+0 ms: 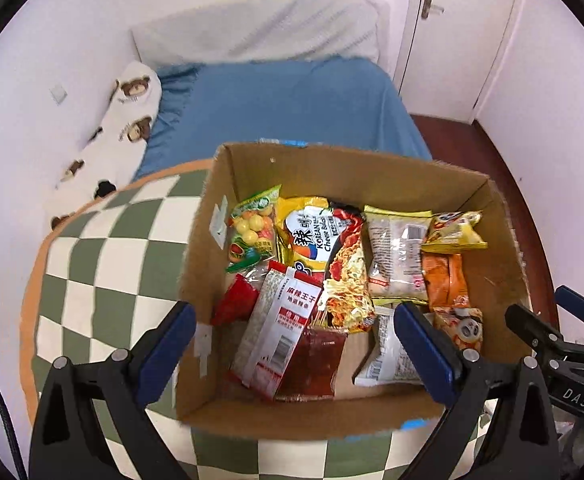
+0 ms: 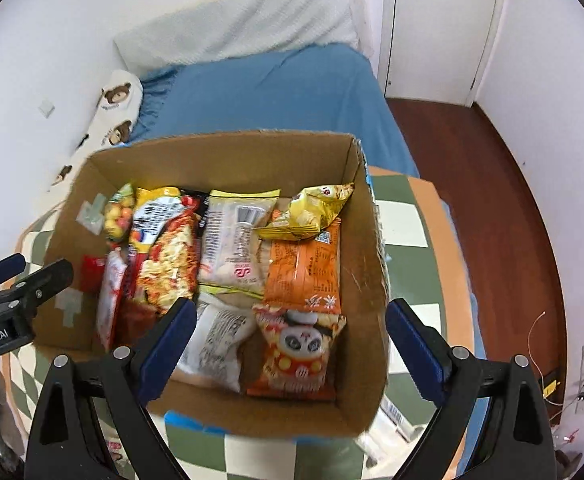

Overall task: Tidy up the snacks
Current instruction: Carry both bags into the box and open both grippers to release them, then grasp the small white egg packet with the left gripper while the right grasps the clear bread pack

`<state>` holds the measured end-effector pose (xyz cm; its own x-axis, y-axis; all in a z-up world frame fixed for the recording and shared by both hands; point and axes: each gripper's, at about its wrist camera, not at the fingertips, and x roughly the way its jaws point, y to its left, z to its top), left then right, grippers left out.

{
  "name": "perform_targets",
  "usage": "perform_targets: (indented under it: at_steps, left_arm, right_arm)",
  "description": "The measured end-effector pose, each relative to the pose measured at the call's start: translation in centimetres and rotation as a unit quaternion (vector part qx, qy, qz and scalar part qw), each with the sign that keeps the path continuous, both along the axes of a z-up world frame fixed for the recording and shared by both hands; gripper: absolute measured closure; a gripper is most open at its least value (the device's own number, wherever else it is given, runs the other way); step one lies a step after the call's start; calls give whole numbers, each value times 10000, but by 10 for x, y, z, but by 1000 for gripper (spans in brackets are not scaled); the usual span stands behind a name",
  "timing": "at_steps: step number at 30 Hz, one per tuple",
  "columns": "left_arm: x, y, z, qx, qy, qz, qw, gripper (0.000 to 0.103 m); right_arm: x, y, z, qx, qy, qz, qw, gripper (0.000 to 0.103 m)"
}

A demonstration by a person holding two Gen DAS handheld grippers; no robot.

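An open cardboard box (image 1: 372, 172) (image 2: 227, 148) sits on a green-and-white checkered cushion (image 1: 103, 264) (image 2: 404, 216). Inside lie several snack packets: a candy bag (image 1: 251, 228), a Korean noodle pack (image 1: 312, 232) (image 2: 167, 256), a white-and-red sachet (image 1: 279, 324), a white packet (image 1: 396, 256) (image 2: 235, 240), a yellow chip bag (image 1: 456, 228) (image 2: 312, 212), and an orange panda packet (image 1: 452, 300) (image 2: 300, 352). My left gripper (image 1: 292, 352) hovers open and empty over the box's near left part. My right gripper (image 2: 287, 348) hovers open and empty over its near right part.
Behind the box is a bed with a blue sheet (image 1: 283, 100) (image 2: 267, 92), a white pillow (image 1: 259, 28) and a bear-print bolster (image 1: 127, 120) along the left wall. A door (image 2: 440, 24) and dark wooden floor (image 2: 492, 184) lie to the right.
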<state>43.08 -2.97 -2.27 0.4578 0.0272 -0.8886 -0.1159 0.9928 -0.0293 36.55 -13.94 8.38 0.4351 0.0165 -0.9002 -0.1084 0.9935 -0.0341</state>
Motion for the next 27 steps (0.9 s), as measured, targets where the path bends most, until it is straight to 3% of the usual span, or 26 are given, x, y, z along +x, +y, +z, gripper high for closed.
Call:
perform_targets:
  at_steps: [19, 27]
  left_arm:
    - [-117, -23, 84, -33, -975, -110, 9952, 2]
    - [-128, -27, 81, -233, -915, -74, 9955, 1]
  right_arm:
    - [-127, 7, 102, 180, -1158, 71, 9931, 6]
    - [-143, -4, 100, 595, -881, -8, 9943, 2]
